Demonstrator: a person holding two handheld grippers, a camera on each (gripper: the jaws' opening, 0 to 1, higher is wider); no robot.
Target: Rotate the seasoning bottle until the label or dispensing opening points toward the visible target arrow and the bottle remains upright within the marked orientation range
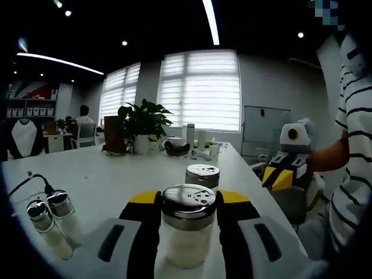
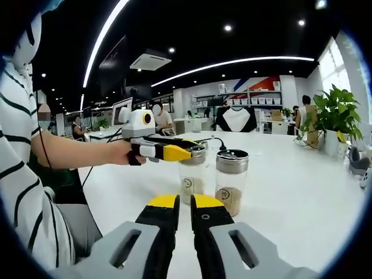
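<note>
A glass seasoning bottle (image 1: 188, 232) with a perforated metal lid stands upright on the white table (image 1: 104, 180). My left gripper (image 1: 189, 199) is shut on it, with a yellow-tipped jaw pressed to each side. The right gripper view shows that bottle (image 2: 192, 177) held near its lid by the left gripper (image 2: 185, 153), which a hand holds. A second bottle (image 2: 231, 181) (image 1: 202, 175) with brown seasoning stands right beside it. My right gripper (image 2: 183, 204) is shut on nothing, low over the table and a little short of both bottles. The right gripper (image 1: 279, 174) hovers past the table's right edge.
Two small shakers (image 1: 51, 221) and a black cable (image 1: 35, 177) lie at the left. A potted plant (image 1: 142, 125), cups and other items stand at the far end. A person in a striped shirt (image 1: 351, 151) sits at the table's right side. Other people sit at desks beyond.
</note>
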